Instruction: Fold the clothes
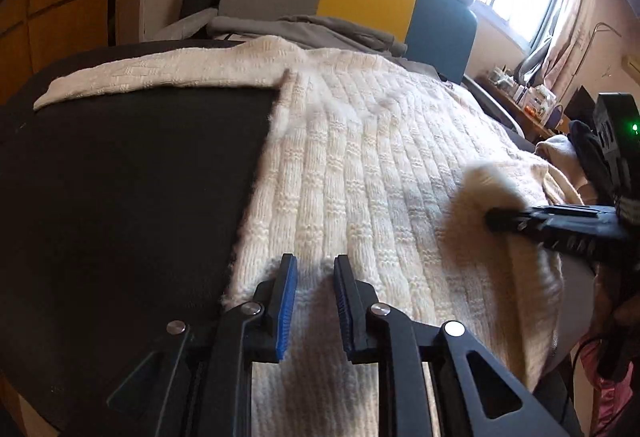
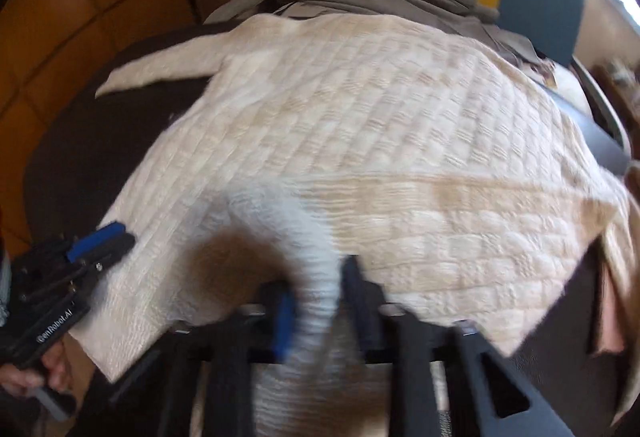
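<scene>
sweater (image 1: 360, 165), one, cream knit, lies flat on the dark bed (image 1: 132, 197), near hem at its near edge: left gripper (image 1: 316, 301) narrow over the hem, grip uncertain; right gripper (image 2: 320, 301) holds a cuff, carry it low across; one far sleeve (image 1: 160, 75) still spread.

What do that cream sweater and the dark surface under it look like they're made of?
The cream sweater looks like a chunky knit, probably wool or acrylic: raised ribs with stitched bands and a fuzzy edge. The dark surface beneath looks like smooth matte black leather or vinyl, with no visible weave; I can't tell which. The right gripper pinches a sleeve, the left gripper straddles the hem.
</scene>
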Demonstrator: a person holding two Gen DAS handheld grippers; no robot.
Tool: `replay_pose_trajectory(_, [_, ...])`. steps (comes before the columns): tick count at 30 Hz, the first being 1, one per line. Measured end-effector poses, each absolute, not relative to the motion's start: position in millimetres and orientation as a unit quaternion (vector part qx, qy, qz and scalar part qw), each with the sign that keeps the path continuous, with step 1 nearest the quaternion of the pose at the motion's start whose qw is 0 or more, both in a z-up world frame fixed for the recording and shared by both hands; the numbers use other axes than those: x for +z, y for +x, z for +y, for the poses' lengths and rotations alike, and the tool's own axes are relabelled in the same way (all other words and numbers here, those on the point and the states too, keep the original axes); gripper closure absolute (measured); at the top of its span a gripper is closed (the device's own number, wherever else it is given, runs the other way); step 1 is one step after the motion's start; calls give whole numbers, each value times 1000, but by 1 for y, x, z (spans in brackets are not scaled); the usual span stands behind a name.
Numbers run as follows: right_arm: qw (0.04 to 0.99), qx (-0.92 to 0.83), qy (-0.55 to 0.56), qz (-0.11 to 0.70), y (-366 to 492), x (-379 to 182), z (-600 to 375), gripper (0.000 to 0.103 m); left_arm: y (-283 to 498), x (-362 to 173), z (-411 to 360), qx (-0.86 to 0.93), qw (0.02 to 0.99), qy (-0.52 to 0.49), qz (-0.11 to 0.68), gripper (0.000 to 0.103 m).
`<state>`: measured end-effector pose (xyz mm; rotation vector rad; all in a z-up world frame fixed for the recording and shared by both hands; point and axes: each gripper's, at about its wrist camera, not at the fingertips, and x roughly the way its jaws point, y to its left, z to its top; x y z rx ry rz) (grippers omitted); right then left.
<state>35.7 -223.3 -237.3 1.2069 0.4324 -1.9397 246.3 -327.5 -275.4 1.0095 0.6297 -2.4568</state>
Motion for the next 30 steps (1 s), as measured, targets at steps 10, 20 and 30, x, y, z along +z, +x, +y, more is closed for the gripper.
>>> replay_pose_trajectory(10, [353, -803, 480, -6, 30, -199, -86, 90, 248, -275, -326, -877, 212, 360, 237, 84])
replay_pose_trajectory(20, [266, -777, 562, -96, 54, -261, 7, 85, 239, -266, -308, -870, 196, 413, 183, 84])
replay_pose_trajectory(30, [229, -849, 476, 0, 25, -199, -9, 72, 204, -215, -349, -890, 198, 369, 182, 84])
